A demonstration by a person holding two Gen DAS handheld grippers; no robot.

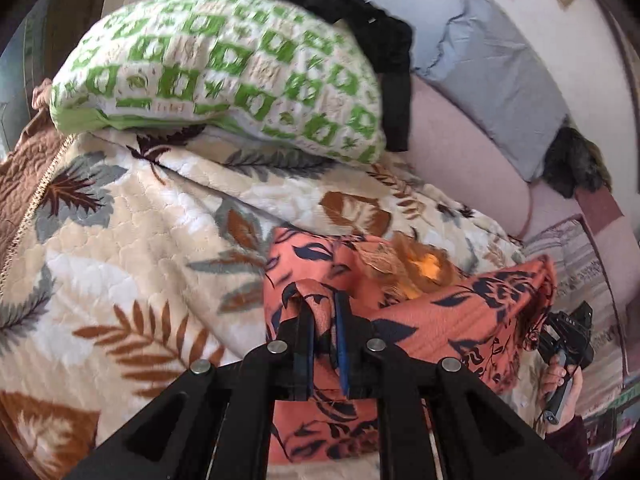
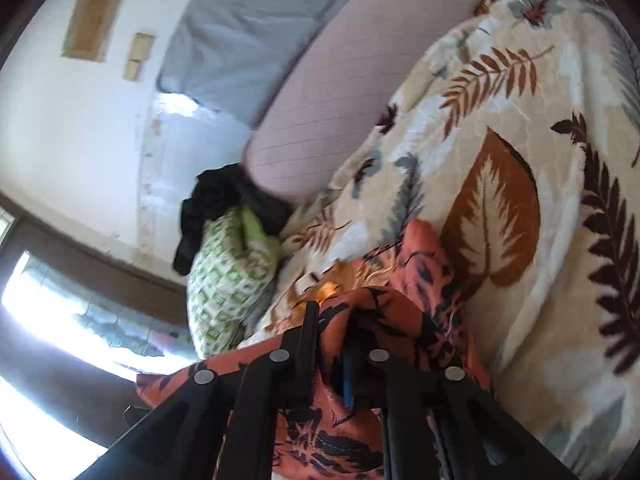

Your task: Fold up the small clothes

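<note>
An orange garment with a dark leaf print hangs stretched over the leaf-patterned blanket. My left gripper is shut on one edge of it, with cloth bunched between the fingers. My right gripper is shut on another edge of the same garment. In the left wrist view the right gripper shows at the far right, held by a hand at the cloth's other end. A lighter orange patch shows inside the garment's fold.
A green-and-white patterned pillow lies at the head of the bed with a black garment draped over it. A pink mattress and a grey cushion lean against the white wall. A bright window is at the left.
</note>
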